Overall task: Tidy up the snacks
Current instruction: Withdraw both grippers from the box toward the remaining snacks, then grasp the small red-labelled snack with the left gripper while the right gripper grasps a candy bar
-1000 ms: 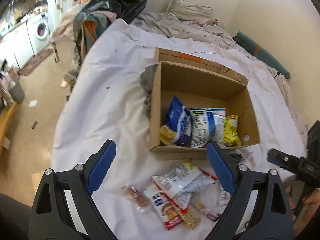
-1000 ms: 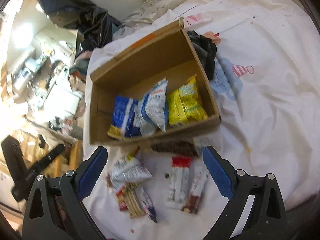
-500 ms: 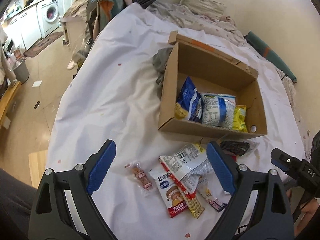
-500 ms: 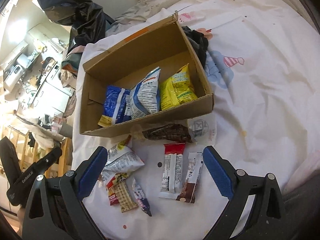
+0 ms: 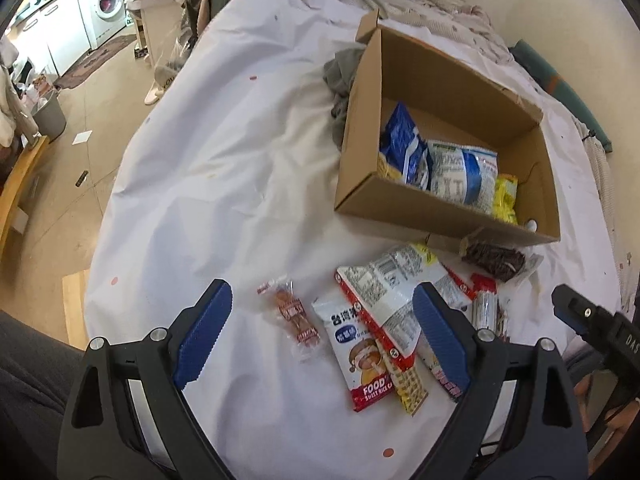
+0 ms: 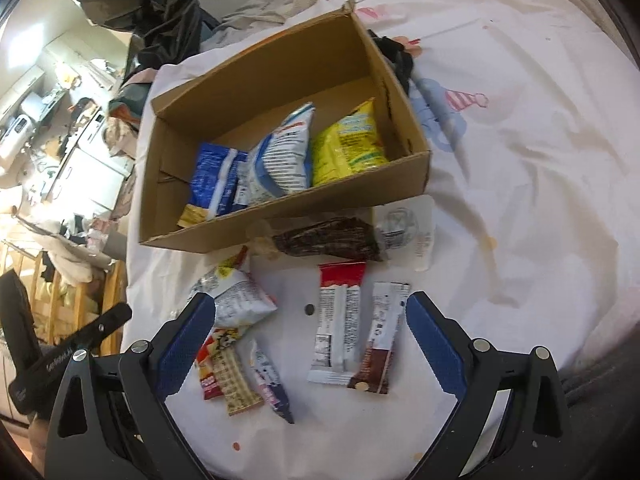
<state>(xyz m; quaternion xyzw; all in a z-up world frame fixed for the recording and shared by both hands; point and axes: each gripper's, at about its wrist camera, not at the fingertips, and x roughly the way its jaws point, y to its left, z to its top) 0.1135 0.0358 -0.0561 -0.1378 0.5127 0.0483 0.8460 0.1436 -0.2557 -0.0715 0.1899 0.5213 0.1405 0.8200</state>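
An open cardboard box [image 5: 532, 236] [image 6: 280, 220] stands on the white sheet and holds a blue bag [image 6: 214, 178], a white and blue bag [image 6: 280, 160] and a yellow bag [image 6: 348, 144]. Loose snacks lie in front of it: a dark packet [image 6: 332, 238], a silver bag [image 6: 236, 300], two bars [image 6: 340, 320] [image 6: 382, 336], a rice cracker pack [image 5: 356, 344] and a small red sausage pack [image 5: 292, 316]. My left gripper [image 5: 320, 336] is open and empty above the packs. My right gripper [image 6: 306, 340] is open and empty above the bars.
A grey cloth [image 5: 340, 76] lies bunched against the box's left side. The bed's left edge [image 5: 116, 208] drops to the floor, with a washing machine [image 5: 104, 4] beyond. Black bags [image 6: 152, 12] and bedding are piled at the far end.
Both grippers have pulled back toward the near edge and lowered over the loose snacks. The box now looks farther away. Both stay open and empty.
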